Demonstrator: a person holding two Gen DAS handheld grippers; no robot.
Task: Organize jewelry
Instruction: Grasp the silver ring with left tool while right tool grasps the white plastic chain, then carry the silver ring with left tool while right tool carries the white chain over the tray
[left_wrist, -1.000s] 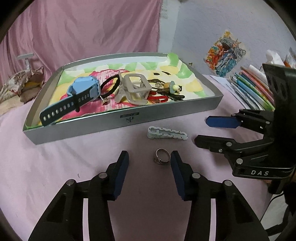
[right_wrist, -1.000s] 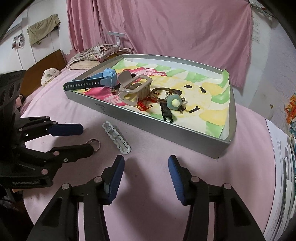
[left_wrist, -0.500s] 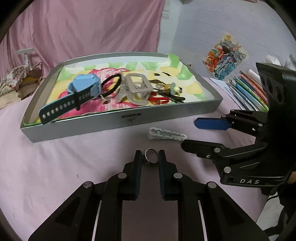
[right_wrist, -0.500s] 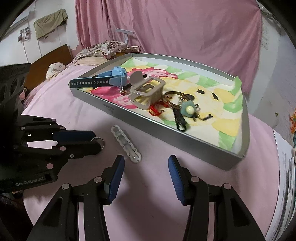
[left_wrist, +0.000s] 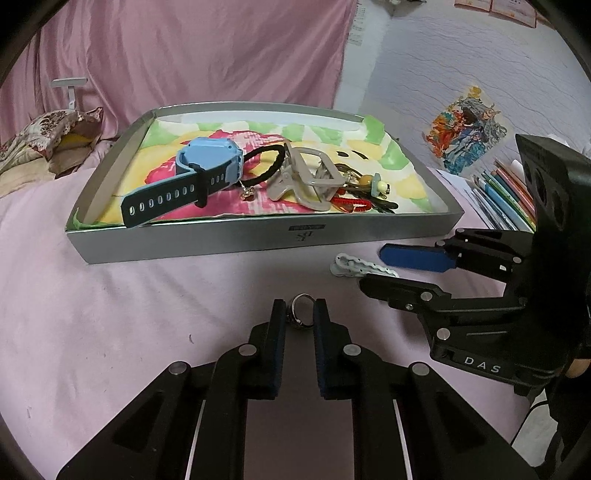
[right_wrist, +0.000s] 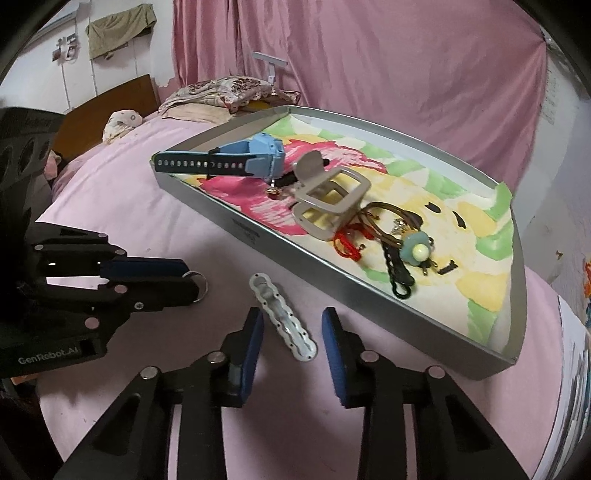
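My left gripper is shut on a silver ring, just above the pink cloth in front of the grey tray. The ring also shows in the right wrist view, pinched at the left gripper's tips. My right gripper is open, with its fingers on either side of a white scalloped hair clip that lies on the cloth. The clip also shows in the left wrist view. In the tray lie a blue watch, a beige clip and cords.
The tray rim runs diagonally ahead of the right gripper. A flower charm and a red cord lie near that rim. Coloured pencils and papers sit to the right, a pillow at the far left.
My left gripper closed on the ring and lifted it slightly. My right gripper moved forward until its open fingers straddle the white hair clip.
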